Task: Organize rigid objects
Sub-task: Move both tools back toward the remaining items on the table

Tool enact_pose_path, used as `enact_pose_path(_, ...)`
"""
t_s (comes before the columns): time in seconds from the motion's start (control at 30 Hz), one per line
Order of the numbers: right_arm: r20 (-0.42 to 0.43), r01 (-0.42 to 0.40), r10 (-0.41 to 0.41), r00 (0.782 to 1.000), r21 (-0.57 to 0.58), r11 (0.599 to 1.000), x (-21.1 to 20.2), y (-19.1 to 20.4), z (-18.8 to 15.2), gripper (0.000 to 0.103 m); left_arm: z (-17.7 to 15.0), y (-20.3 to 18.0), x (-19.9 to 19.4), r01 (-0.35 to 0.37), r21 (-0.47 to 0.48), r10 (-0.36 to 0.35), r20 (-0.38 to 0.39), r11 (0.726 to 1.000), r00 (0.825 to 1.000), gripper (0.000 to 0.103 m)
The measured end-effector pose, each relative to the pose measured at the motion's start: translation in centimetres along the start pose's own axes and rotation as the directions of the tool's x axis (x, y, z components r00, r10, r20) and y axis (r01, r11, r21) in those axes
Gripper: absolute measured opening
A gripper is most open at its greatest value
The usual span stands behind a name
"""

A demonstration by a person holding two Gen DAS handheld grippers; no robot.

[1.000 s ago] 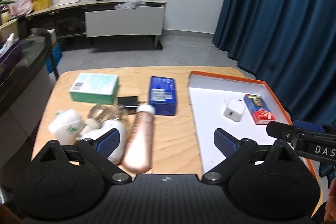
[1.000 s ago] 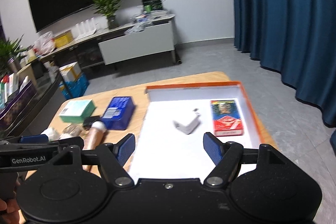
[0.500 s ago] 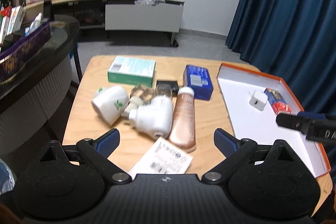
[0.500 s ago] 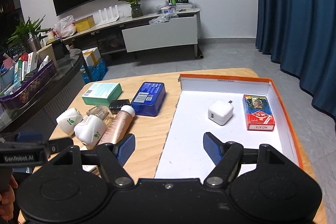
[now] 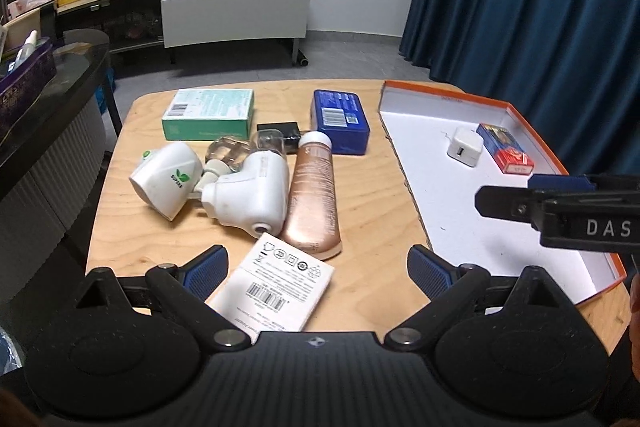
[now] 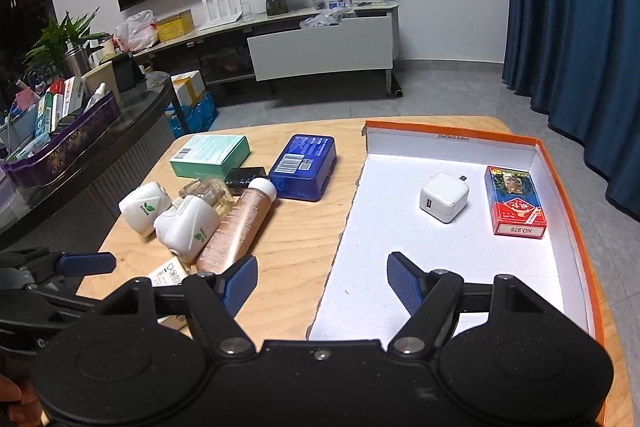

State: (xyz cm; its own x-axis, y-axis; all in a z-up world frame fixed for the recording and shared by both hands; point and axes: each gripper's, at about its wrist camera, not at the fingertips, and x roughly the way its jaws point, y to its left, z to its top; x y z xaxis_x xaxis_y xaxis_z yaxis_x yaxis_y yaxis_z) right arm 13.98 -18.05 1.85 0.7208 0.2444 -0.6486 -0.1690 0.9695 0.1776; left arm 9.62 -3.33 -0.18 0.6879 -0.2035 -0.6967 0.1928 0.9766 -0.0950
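Note:
A white tray with an orange rim (image 5: 516,113) (image 6: 556,163) lies on the right of the wooden table and holds a white charger (image 5: 464,148) (image 6: 443,197) and a red card box (image 5: 505,153) (image 6: 514,201). Left of it lie a blue tin (image 5: 339,121) (image 6: 304,167), a green box (image 5: 209,113) (image 6: 210,155), a copper tube (image 5: 315,193) (image 6: 236,225), two white devices (image 5: 248,193) (image 5: 166,179), a glass bottle (image 5: 228,155), a small black box (image 5: 279,131) and a white label box (image 5: 276,287). My left gripper (image 5: 318,273) is open over the label box. My right gripper (image 6: 322,279) is open over the tray's near left edge.
A dark counter (image 6: 80,155) with a purple basket of boxes stands left of the table. A TV console (image 6: 320,43) with a plant stands at the back wall. Blue curtains (image 5: 520,7) hang on the right.
Both grippers have pulled back and risen from the table, so more of the items and the white label box came into view. Both stayed open and empty.

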Motion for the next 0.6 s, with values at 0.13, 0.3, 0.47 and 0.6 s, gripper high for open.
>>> enact_pose_path(0.13, -0.011, 0.002, -0.002, 1.000, -0.007, 1.000, 0.18, 0.14, -0.10, 0.085, -0.06, -0.26, 0.12, -0.018, 0.016, 0.019, -0.011, 1.000, 1.000, 0.099)
enact_pose_path(0.3, -0.020, 0.001, -0.002, 1.000, -0.020, 1.000, 0.29, 0.55, -0.15, 0.085, -0.15, -0.16, 0.23, -0.032, 0.022, 0.032, -0.017, 0.999, 0.999, 0.099)
enact_pose_path(0.47, -0.019, -0.002, 0.002, 1.000, -0.031, 1.000, 0.23, 0.82, -0.06, 0.085, -0.30, -0.02, 0.41, -0.037, 0.028, 0.038, -0.027, 0.999, 0.999, 0.099)
enact_pose_path(0.6, -0.026, -0.002, 0.001, 1.000, -0.037, 0.999, 0.45, 0.98, -0.06, 0.085, -0.62, 0.24, 0.69, -0.042, 0.033, 0.043, -0.031, 0.999, 0.999, 0.099)
